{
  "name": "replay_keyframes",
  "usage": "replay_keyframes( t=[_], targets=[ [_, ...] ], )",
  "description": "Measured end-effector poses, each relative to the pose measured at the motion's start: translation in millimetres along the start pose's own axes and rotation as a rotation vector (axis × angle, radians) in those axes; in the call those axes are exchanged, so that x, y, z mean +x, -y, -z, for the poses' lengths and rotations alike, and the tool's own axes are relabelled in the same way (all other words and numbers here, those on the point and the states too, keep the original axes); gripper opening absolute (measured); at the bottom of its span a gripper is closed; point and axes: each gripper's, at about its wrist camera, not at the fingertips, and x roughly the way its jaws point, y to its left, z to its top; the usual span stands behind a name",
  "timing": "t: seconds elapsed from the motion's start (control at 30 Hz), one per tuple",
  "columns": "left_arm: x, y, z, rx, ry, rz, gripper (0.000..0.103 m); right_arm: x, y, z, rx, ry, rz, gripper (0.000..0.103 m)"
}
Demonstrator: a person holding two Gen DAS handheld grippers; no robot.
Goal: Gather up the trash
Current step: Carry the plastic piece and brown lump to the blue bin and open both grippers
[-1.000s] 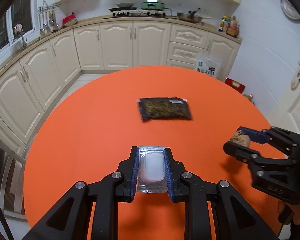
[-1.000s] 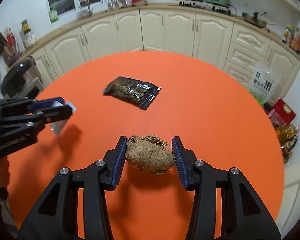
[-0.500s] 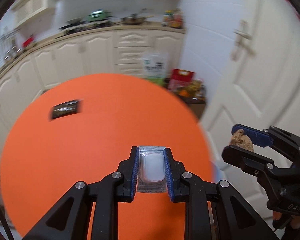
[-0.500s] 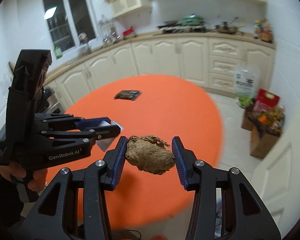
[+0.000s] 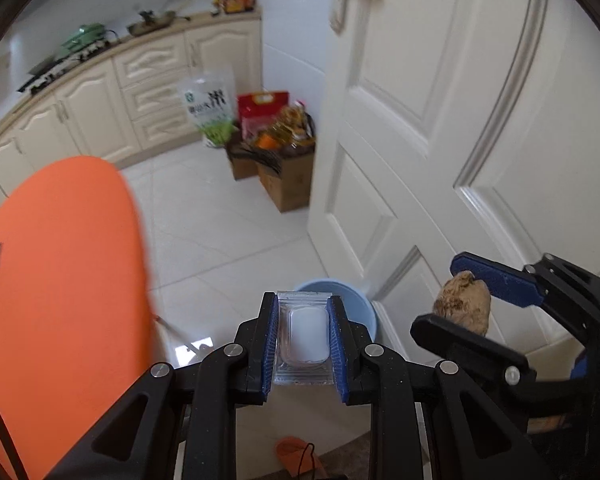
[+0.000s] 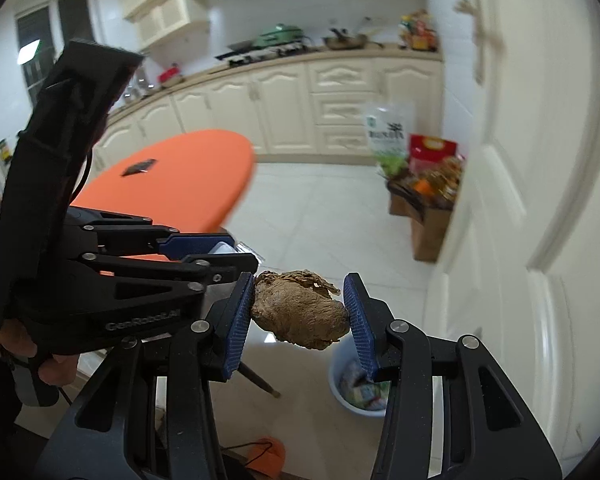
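My left gripper (image 5: 303,336) is shut on a clear plastic packet with a white tablet (image 5: 304,338), held over the floor in front of a light blue bin (image 5: 362,304). My right gripper (image 6: 300,308) is shut on a brown crumpled lump (image 6: 300,310), also seen in the left wrist view as the lump (image 5: 462,306) at the right. Below the right gripper the blue bin (image 6: 340,372) stands on the floor with wrappers inside. A dark snack packet (image 6: 139,167) still lies on the orange round table (image 6: 188,176). In the right wrist view the left gripper (image 6: 236,258) sits just left of the lump.
A white door (image 5: 440,140) stands close on the right. Cardboard boxes with bags (image 5: 284,160) sit by the cabinets (image 5: 152,92). An orange slipper (image 5: 296,456) lies on the floor below, and a table leg (image 6: 260,380) slants near the bin.
Both grippers have swung away from over the orange table to the right, toward the door and the blue bin, each keeping its item. The table now lies off to the left.
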Motion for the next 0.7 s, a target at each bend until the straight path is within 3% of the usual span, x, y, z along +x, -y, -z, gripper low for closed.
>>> replay_keyframes(
  t=[0.23, 0.43, 0.53, 0.6, 0.7],
  targets=[
    [74.3, 27.1, -39.8, 0.023, -0.096, 0.030, 0.021, 23.8, 55.7, 20.0, 0.074, -0.047, 0.052, 0.043],
    [118.9, 32.2, -66.6, 0.031, -0.136, 0.050, 0.023, 40.0, 78.0, 34.2, 0.096, -0.076, 0.073, 0.043],
    [128.6, 26.7, -70.0, 0.023, -0.147, 0.040, 0.034, 46.7, 82.6, 38.2, 0.113, -0.083, 0.060, 0.043],
    [133.1, 23.8, -71.1, 0.011, -0.143, 0.020, 0.050, 50.8, 86.4, 41.2, 0.122, -0.086, 0.041, 0.043],
    [131.2, 16.3, -61.8, -0.012, -0.130, 0.001, 0.053, 53.4, 85.1, 47.7, 0.125, -0.095, 0.035, 0.043]
  ],
)
